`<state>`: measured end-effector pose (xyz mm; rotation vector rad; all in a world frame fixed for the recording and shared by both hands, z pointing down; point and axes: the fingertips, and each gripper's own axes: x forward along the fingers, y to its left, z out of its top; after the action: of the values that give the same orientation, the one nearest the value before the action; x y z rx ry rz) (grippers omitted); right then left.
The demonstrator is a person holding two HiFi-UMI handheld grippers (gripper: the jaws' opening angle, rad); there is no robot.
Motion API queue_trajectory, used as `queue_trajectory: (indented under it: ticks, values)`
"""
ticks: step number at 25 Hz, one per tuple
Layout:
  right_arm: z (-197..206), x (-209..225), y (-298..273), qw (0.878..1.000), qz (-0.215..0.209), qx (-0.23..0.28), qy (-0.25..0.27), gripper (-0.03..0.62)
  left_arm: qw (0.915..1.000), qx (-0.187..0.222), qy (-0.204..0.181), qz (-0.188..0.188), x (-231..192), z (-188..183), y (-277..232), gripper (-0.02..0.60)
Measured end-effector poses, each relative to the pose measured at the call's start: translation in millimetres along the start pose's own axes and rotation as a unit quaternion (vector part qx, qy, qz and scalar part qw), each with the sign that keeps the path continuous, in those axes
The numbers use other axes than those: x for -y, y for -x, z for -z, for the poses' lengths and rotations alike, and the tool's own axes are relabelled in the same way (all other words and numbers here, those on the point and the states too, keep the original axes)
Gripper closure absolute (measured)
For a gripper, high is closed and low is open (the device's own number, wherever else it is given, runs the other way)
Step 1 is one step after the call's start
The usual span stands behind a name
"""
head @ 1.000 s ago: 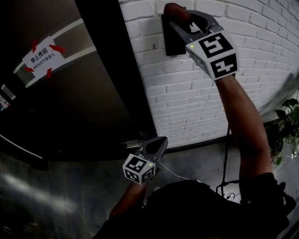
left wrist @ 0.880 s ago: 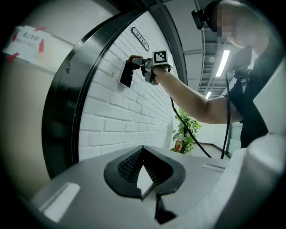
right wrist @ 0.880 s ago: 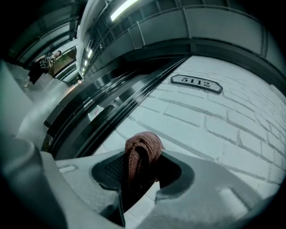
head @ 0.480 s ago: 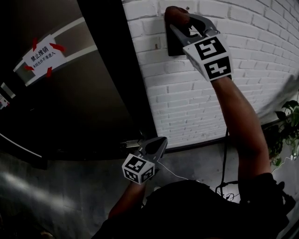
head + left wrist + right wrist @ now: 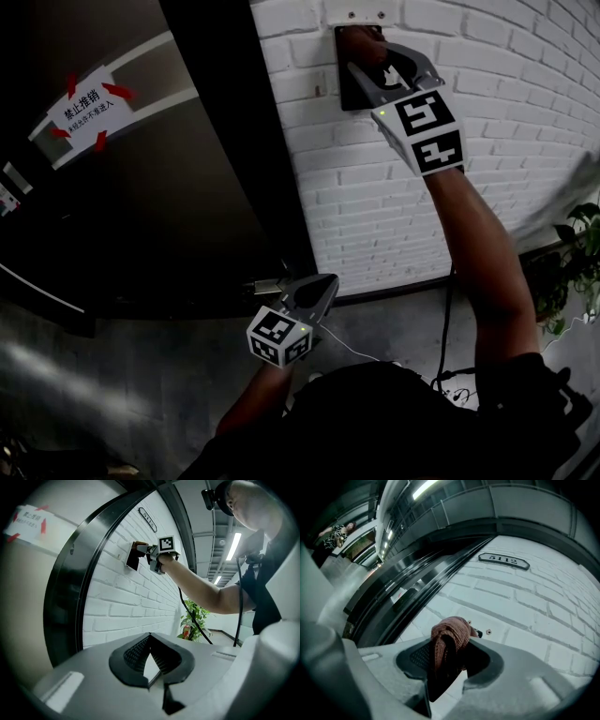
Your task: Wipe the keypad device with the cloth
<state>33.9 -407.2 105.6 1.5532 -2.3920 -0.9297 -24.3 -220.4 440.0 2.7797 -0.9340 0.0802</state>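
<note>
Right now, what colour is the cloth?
Reddish-brown; the cloth shows best in the right gripper view.

An office-building corridor: white brick wall (image 5: 375, 206), room-number plate (image 5: 504, 561), dark door (image 5: 187, 187), ceiling strip lights (image 5: 233, 545), potted plant (image 5: 194, 618).

a dark oval plate (image 5: 504, 560) on the white brick wall (image 5: 543, 606) reads "5112"; it sits further up the wall than the right gripper (image 5: 449, 644), a little to its right. a white notice (image 5: 86, 105), taped at its corners on the dark door (image 5: 187, 206), up and to the left of the left gripper (image 5: 323, 286), has a top line "禁止推销". the smaller line under it is too small to read.
</note>
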Motion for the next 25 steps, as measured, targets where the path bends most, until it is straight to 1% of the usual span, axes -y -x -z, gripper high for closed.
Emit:
queue_trajectory:
  ticks: [25]
  values:
    - [58.0,-32.3,18.1,0.999,-0.009,-0.037,-0.017,0.45,1.0,-0.001,0.002,-0.004,0.4,1.7,3.8,0.565]
